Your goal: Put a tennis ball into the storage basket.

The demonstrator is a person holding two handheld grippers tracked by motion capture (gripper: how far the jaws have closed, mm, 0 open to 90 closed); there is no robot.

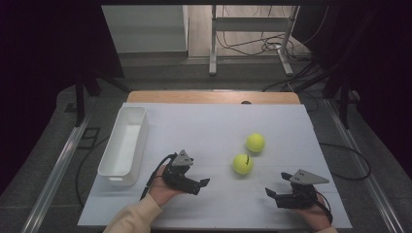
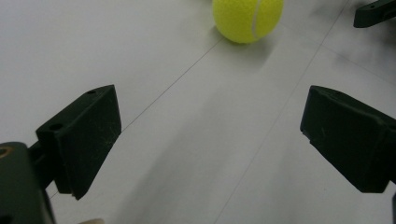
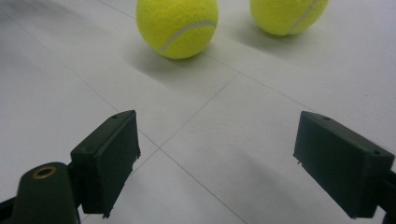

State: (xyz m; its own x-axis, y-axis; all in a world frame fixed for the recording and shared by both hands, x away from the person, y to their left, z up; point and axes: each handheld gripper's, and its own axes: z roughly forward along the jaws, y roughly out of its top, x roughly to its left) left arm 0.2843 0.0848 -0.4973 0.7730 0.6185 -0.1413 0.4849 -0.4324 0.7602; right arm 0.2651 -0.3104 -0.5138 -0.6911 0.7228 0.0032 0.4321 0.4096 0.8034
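Observation:
Two yellow tennis balls lie on the white table top, the nearer ball (image 1: 242, 163) (image 2: 247, 18) (image 3: 177, 25) just in front of the farther ball (image 1: 255, 142) (image 3: 287, 16). My left gripper (image 1: 200, 183) (image 2: 210, 144) rests low on the table to the left of the nearer ball, open and empty, pointing at it from a short distance. My right gripper (image 1: 275, 185) (image 3: 215, 163) sits at the front right, also open and empty, aimed toward both balls. A jaw of the right gripper (image 2: 373, 11) appears beyond the ball in the left gripper view.
A long white bin (image 1: 124, 144) stands empty along the table's left side, just left of my left hand. The white table top (image 1: 204, 126) ends in a wooden strip (image 1: 214, 97) at the far edge. Cables and a metal stand (image 1: 252, 39) lie on the floor beyond.

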